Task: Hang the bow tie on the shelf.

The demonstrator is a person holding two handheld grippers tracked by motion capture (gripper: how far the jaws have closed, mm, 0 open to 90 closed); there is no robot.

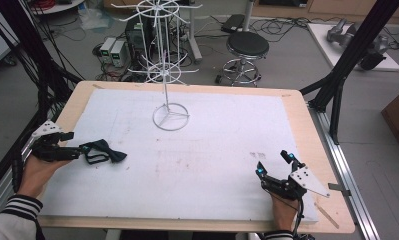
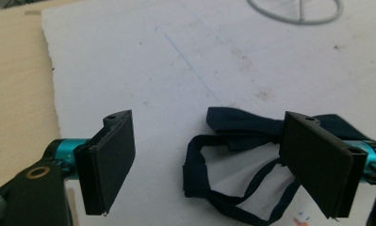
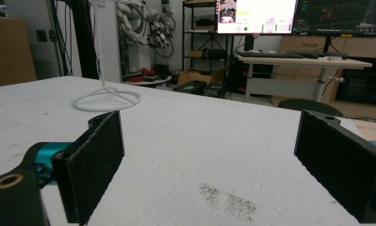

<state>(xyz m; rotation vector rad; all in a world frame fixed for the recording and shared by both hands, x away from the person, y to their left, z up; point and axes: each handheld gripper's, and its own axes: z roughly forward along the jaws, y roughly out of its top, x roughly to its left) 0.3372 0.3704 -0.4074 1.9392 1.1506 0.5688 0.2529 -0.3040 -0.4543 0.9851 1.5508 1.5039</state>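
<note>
Fingers of left gripper spread, bow tie between, near sheet's left edge

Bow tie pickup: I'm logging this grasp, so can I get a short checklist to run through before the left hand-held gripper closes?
1. Left hand-held gripper jaws open: ok.
2. Bow tie flat on the white board: ok.
3. Strap loop between the jaws: ok.
4. Pads pressing on the fabric: not ok, nothing gripped yet.
5. Right hand-held gripper open, apart from the tie: ok.
6. Wire stand out of the way: ok.
</note>
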